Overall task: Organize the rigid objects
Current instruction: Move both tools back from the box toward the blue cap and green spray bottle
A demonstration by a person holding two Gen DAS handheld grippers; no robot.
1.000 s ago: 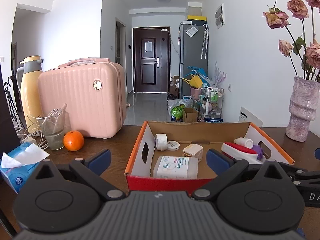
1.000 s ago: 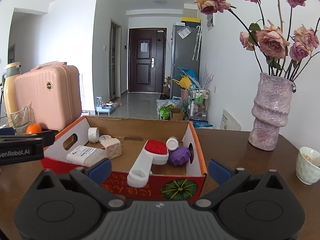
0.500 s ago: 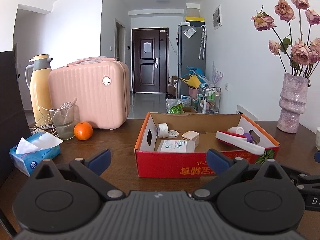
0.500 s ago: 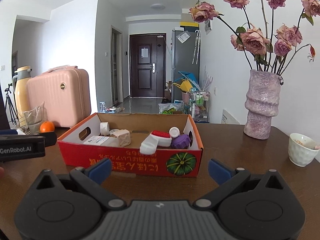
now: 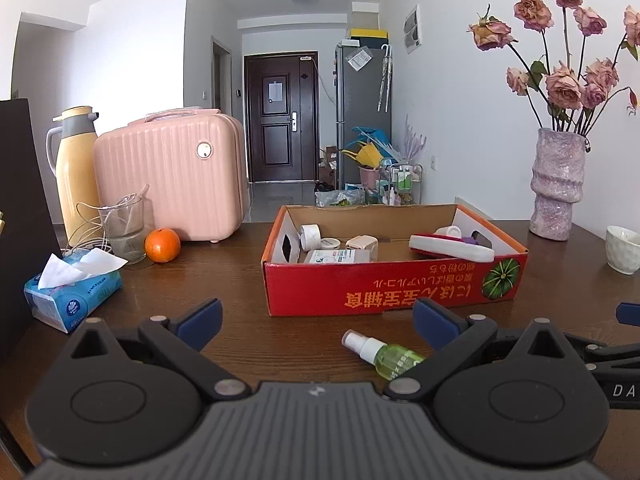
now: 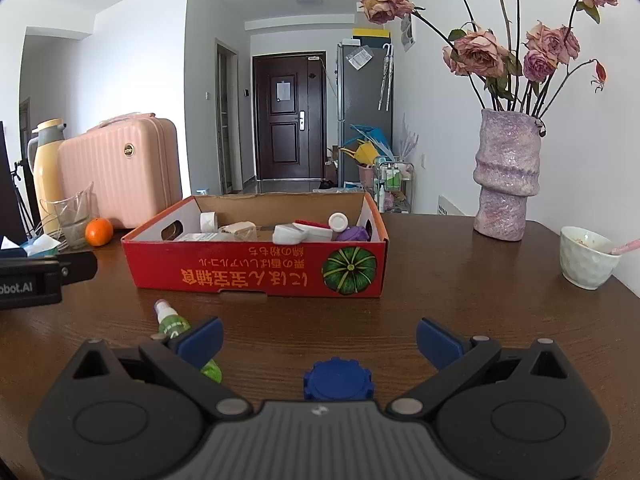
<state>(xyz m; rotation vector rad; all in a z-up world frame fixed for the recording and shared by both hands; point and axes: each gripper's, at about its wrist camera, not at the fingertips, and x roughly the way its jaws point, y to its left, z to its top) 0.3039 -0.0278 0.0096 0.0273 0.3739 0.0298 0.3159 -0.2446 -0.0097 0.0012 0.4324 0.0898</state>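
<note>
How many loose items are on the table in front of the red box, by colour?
Green: 1, the spray bottle, lying on its side
Blue: 1, the toothed cap, between the open fingers of the right gripper
Total: 2, both on the table outside the red box

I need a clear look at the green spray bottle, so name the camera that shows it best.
The left wrist view: the spray bottle lies nearly whole, only its base hidden. In the right wrist view the bottle is half covered by the right gripper.
</note>
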